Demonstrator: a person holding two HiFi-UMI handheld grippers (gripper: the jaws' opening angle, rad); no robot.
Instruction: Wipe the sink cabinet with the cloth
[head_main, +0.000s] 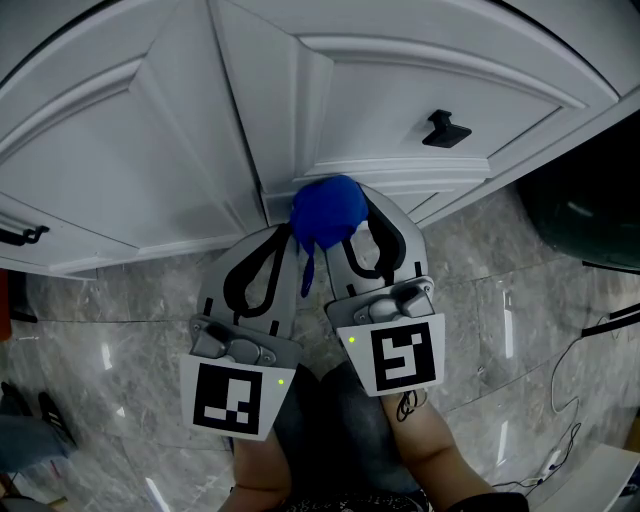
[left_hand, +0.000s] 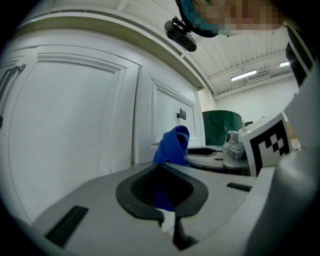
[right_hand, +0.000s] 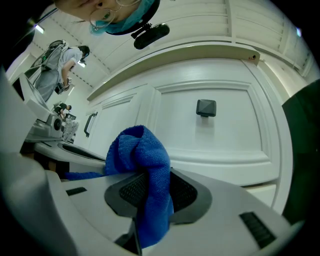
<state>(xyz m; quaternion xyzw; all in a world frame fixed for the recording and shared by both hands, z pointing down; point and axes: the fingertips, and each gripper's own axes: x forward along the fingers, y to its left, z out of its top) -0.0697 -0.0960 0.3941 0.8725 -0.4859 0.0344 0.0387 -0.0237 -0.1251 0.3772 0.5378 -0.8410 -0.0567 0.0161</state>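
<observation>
Glossy grey marble-patterned floor (head_main: 480, 290), white sink cabinet (head_main: 150, 150) standing on it, dark green bin (head_main: 590, 215) at right, thin cable (head_main: 553, 385) trailing nearby.

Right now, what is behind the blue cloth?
The white sink cabinet: its lower door rail, with the black knob higher up. The blue cloth, held in the right claw, covers the patch directly behind it, so contact cannot be seen.
</observation>
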